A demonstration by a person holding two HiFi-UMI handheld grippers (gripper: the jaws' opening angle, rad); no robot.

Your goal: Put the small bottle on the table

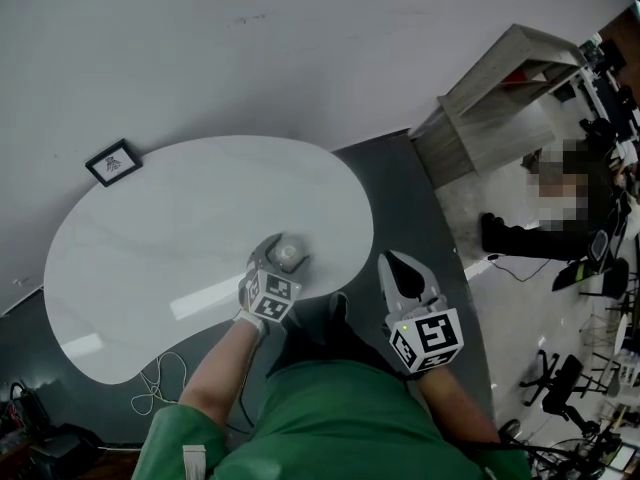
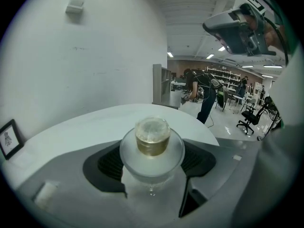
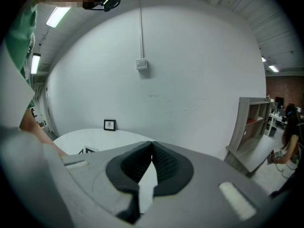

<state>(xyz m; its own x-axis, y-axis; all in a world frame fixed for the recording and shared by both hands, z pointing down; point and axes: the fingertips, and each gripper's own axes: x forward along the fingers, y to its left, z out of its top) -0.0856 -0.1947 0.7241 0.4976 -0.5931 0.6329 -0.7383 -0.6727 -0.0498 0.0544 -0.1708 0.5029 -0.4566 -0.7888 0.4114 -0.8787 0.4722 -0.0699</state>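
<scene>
A small clear bottle (image 2: 152,148) with a pale round cap (image 2: 152,133) sits between the dark pads of my left gripper (image 2: 152,163), which is shut on it. In the head view the bottle (image 1: 287,254) and left gripper (image 1: 281,258) are over the near right part of the white rounded table (image 1: 150,258). I cannot tell whether the bottle touches the tabletop. My right gripper (image 1: 402,272) hangs off the table's right edge over the dark floor, shut and holding nothing, its pads (image 3: 164,161) meeting at the tips.
A small black picture frame (image 1: 112,162) stands at the table's far left by the white wall. A wooden shelf unit (image 1: 505,93) is at the right, with people and office chairs (image 1: 560,380) beyond. White cables (image 1: 155,386) lie on the floor by the table's near edge.
</scene>
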